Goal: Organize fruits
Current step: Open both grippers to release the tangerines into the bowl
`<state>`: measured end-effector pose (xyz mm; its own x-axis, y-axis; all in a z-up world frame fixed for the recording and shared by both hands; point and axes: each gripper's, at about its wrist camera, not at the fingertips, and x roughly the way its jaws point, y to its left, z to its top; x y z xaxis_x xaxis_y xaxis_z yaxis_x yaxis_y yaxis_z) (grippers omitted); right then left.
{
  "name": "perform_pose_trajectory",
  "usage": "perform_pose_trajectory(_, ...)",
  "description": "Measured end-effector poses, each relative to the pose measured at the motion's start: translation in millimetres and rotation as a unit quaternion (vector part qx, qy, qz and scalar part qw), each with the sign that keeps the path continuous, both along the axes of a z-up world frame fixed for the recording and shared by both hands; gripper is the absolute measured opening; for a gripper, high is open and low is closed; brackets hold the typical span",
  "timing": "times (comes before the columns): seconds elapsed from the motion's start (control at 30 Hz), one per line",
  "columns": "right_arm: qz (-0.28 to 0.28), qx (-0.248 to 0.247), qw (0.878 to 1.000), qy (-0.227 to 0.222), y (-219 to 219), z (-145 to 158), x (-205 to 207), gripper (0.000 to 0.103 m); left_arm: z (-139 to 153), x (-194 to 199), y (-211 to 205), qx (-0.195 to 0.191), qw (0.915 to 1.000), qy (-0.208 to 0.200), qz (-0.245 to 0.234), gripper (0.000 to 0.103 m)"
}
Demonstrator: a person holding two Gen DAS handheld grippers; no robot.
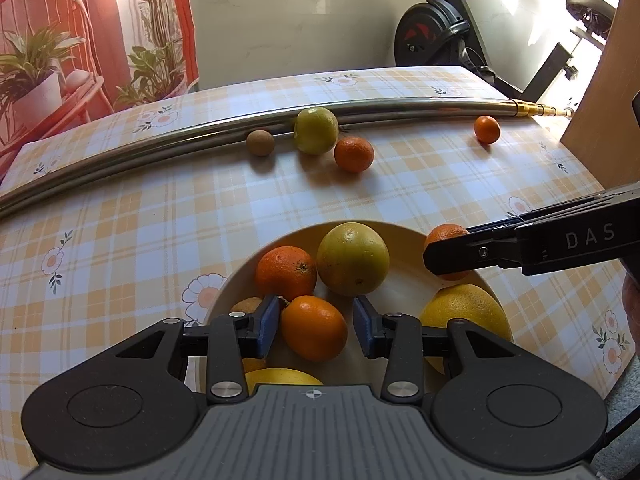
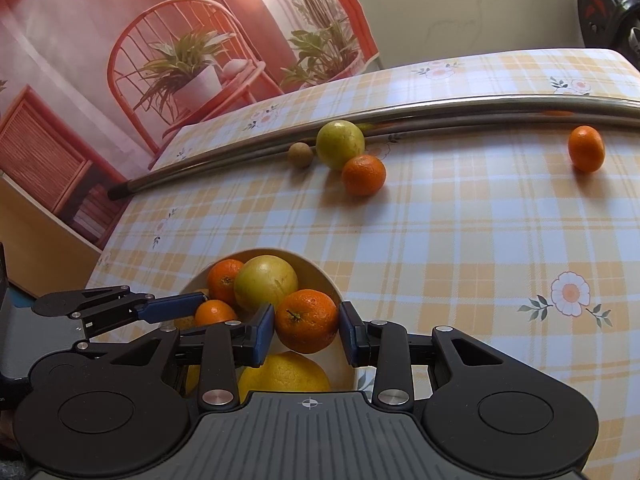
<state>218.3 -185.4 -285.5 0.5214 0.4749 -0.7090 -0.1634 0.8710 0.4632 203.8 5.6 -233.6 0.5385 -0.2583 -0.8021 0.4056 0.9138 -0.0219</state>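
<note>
A cream bowl (image 1: 404,236) near the table's front holds several oranges, a green-yellow citrus (image 1: 352,258) and yellow fruit. My left gripper (image 1: 314,326) is open over the bowl, with a small orange (image 1: 313,328) between its blue pads, gaps on both sides. My right gripper (image 2: 307,330) is over the bowl's right rim (image 2: 320,276), shut on a mandarin (image 2: 306,320); it reaches in from the right in the left wrist view (image 1: 444,254). Loose on the table: a brown round fruit (image 1: 260,143), a green citrus (image 1: 316,130) and two mandarins (image 1: 354,154) (image 1: 487,129).
A long metal rod (image 1: 200,130) lies across the far part of the checked tablecloth, right behind the loose fruit. An exercise bike (image 1: 448,28) stands behind the table. A wooden panel (image 1: 600,120) rises at the right edge.
</note>
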Motion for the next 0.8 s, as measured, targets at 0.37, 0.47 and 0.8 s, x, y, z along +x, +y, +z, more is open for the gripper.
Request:
perform_pose_trajectory(0.37,0.0,0.004,1.0,0.003,-0.6,-2.6,2.6,0.034,15.2,-10.6,17.6,-0.046,0.9976,-0.015,0.048,0.043)
perform_pose_trajectory(0.47,0.002,0.003,1.0,0.002,-0.1,-2.1,2.6,0.035,19.4,-14.5,22.8,-0.05,0.9962,-0.026,0.066,0.043)
perform_pose_trajectory(0.8,-0.004,-0.005,1.0,-0.006,-4.8,2.2,-2.5,0.035,29.4,-21.1,41.5,-0.069,0.9893,-0.045,0.12,0.043)
